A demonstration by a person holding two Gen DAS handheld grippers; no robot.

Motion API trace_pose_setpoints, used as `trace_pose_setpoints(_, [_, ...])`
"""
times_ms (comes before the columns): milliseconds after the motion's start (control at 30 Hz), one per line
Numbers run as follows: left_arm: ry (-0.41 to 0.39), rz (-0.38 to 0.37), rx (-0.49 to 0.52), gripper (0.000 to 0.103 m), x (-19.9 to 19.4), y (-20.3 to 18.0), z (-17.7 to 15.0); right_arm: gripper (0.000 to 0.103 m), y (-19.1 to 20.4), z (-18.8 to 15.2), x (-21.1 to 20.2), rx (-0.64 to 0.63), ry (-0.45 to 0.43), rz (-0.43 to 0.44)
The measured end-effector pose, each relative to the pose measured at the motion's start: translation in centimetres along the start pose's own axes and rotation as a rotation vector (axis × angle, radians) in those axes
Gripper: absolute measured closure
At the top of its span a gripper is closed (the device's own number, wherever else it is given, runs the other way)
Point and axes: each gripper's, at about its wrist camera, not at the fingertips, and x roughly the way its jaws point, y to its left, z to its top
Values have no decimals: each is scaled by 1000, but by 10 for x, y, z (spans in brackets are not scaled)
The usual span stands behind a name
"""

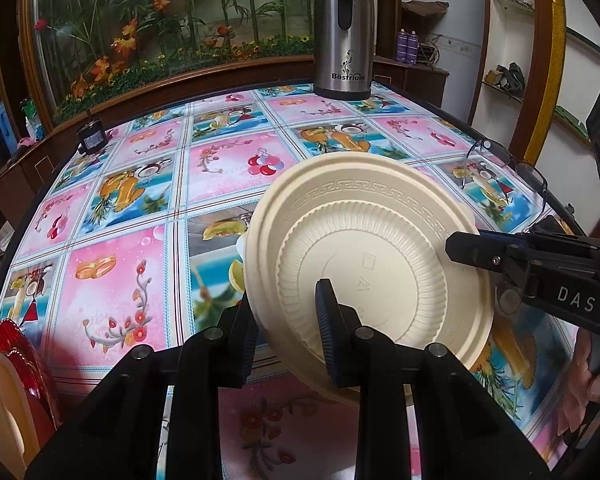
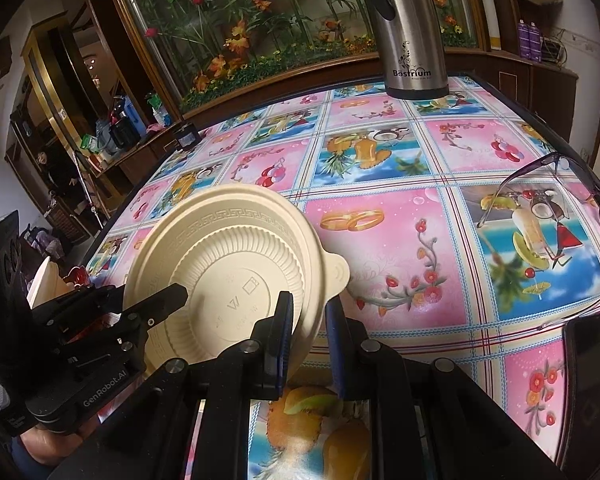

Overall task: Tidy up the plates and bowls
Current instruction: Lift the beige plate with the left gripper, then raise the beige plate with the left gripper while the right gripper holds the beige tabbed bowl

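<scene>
A cream plastic bowl with a ribbed base and a patterned rim hangs tilted above the tablecloth, its underside turned to both cameras. My left gripper is shut on its near rim, one finger on the underside and the other behind the bowl. In the right wrist view that gripper comes in from the left. My right gripper is shut on the rim close to the bowl's small tab. In the left wrist view the right gripper clamps the bowl's right edge.
A steel thermos stands at the table's far edge. Eyeglasses lie at the right. A red dish and cream dishes sit at the near left. A dark flat object lies at the right edge.
</scene>
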Motion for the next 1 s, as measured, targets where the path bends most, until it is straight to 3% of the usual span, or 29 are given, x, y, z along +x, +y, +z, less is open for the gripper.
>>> trace_pose_setpoints(600, [-18,5,-8,79,1,-4,0,86,-4,1,-2,7,-13,-1])
trace_pose_setpoints(1000, [-29,55,-16,78,-13,-9,-8,86,0,-2,-2,-13,-10,18])
